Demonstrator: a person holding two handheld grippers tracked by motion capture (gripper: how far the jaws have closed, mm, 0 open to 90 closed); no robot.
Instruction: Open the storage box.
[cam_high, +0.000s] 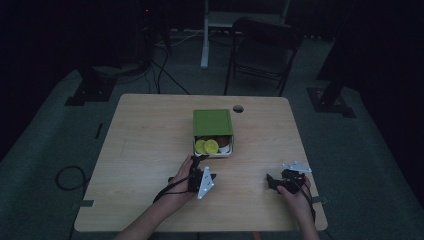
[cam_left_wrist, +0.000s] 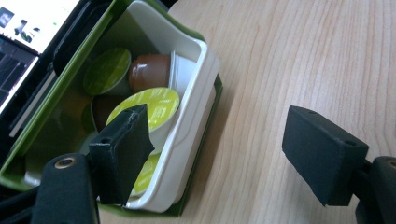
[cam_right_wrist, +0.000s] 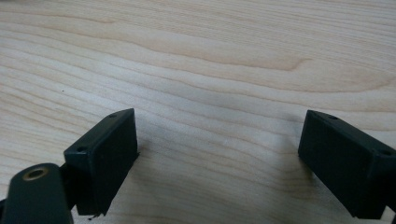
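A green box (cam_high: 213, 122) with a white inner tray (cam_left_wrist: 196, 107) sits at the middle of the wooden table (cam_high: 150, 135), its drawer pulled toward me. Inside lie several coffee capsules, some with yellow-green lids (cam_left_wrist: 152, 106) and a brown one (cam_left_wrist: 149, 72). My left gripper (cam_high: 198, 167) is open just in front of the tray, turned on its side; in the left gripper view one jaw overlaps the tray's near edge and the other hangs over bare wood. My right gripper (cam_high: 274, 183) rests open low over the table at the front right, with nothing between its jaws (cam_right_wrist: 219, 158).
A small round hole (cam_high: 238, 108) is in the table behind the box. A dark folding chair (cam_high: 262, 50) and a white stand (cam_high: 205, 35) are beyond the far edge. Cables trail on the floor at the left (cam_high: 67, 177).
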